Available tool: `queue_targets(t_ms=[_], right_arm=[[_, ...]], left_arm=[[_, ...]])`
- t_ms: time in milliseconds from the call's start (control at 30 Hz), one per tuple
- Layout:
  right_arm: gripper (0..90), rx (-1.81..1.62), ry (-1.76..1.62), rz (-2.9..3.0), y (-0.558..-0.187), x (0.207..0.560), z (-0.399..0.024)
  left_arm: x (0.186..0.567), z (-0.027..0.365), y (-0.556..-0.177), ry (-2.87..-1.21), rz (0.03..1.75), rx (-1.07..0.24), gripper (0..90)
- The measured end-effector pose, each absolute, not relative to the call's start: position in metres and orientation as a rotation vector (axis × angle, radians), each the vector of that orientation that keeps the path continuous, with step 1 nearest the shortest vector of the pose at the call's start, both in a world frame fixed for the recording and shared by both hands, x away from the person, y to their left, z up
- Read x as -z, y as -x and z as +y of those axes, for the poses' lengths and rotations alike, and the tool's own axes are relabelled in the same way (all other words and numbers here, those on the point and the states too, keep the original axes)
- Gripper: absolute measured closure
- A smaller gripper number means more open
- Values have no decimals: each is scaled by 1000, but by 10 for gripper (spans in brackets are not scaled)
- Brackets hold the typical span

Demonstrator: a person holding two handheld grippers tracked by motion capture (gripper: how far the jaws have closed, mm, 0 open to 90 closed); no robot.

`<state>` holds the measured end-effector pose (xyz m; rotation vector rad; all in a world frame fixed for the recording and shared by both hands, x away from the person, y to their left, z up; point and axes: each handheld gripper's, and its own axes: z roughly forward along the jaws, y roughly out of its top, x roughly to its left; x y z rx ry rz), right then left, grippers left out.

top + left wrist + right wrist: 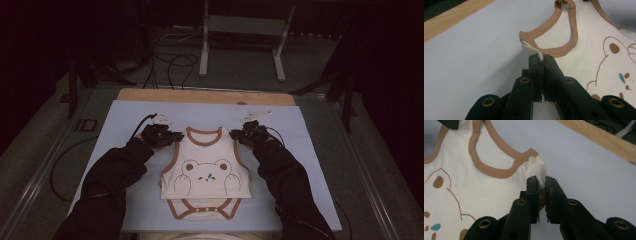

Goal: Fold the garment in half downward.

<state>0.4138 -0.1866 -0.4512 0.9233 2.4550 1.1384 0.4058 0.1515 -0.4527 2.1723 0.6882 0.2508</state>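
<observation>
Bodysuit (206, 172) shoulders pinched in left gripper (175, 136) and right gripper (234, 134)

Long black sleeves (115, 172) on both forearms, cloth loosely creased. Left gripper (542, 58): two matte black jaws, flat-sided w/ squared tips, brass-ringed holes in the arms, smaller plain holes lower down. Right gripper (541, 180): same build, black jaws w/ brass eyelets. Thin black cable (142, 122) off the left unit; pale grey three-cornered plate (162, 119) on top.
</observation>
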Motion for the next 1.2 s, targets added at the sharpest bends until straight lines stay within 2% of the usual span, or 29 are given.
queue_targets(t_ms=[567, 1200], right_arm=[[830, -1158, -917, 2407, -425, 427, -187], [830, -1180, -885, 2292, -443, 384, -180]], left_arm=[[424, 152, -411, -2146, 665, -300, 874], [375, 153, -422, -2106, 639, -436, 874]])
